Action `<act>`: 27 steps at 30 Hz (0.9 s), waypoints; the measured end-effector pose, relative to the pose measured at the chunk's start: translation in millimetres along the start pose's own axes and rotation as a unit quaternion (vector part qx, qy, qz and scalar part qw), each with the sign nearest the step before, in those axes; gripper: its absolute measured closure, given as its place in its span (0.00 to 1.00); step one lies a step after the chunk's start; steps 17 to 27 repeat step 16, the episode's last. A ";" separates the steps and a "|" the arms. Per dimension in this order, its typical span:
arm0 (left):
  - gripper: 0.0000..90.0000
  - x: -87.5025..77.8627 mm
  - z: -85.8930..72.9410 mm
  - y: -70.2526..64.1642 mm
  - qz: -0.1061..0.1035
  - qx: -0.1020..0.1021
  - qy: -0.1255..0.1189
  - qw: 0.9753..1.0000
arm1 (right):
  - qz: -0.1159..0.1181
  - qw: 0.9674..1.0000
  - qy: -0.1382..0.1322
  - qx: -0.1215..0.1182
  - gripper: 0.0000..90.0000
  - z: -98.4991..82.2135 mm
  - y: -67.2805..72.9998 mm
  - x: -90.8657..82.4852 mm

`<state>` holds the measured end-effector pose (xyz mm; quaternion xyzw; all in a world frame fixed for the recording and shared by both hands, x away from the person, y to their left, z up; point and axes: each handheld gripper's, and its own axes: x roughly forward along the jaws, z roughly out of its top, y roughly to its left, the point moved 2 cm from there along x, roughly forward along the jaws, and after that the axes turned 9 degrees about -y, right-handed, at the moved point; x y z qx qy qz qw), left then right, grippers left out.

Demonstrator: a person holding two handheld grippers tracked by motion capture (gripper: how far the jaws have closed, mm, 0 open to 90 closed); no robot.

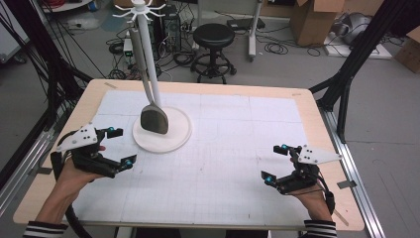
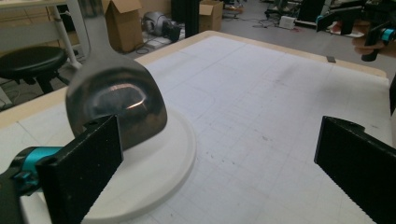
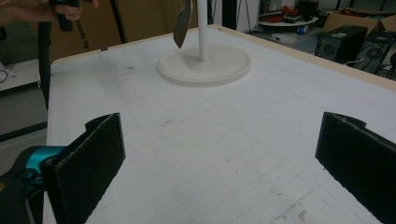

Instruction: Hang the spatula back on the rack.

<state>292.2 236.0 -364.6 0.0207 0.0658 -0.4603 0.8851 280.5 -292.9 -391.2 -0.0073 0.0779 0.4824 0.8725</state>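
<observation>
White gridded matting covers the wooden table, where a dull grey metal ladle with a glossy rounded bowl hangs on a white stand, near the wide-apart left gripper; the right gripper gapes empty.

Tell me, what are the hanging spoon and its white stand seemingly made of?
The spoon looks like polished metal: its dark bowl mirrors light streaks. The stand looks like matte white plastic, even and without glare, though painted wood or metal is possible.
</observation>
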 end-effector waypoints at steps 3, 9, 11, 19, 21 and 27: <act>0.02 -0.8 -10.4 -2.8 -0.003 0.002 0.002 1.000 | 0.000 1.000 -0.001 0.001 0.00 0.1 -0.4 -0.4; 0.02 -1.8 -30.3 -0.3 -0.019 -0.008 -0.007 1.000 | 0.000 1.000 0.001 0.000 0.00 -0.2 -0.8 -0.4; 0.02 -2.8 -33.1 4.8 -0.008 -0.023 0.005 1.000 | 0.000 1.000 0.001 0.000 0.00 0.0 -0.6 -0.1; 0.02 -3.6 -34.1 3.5 -0.014 -0.020 0.002 1.000 | 0.000 1.000 0.002 -0.001 0.00 -0.1 -1.1 0.4; 0.02 -3.6 -34.1 3.5 -0.014 -0.020 0.002 1.000 | 0.000 1.000 0.002 -0.001 0.00 -0.1 -1.1 0.4; 0.02 -3.6 -34.1 3.5 -0.014 -0.020 0.002 1.000 | 0.000 1.000 0.002 -0.001 0.00 -0.1 -1.1 0.4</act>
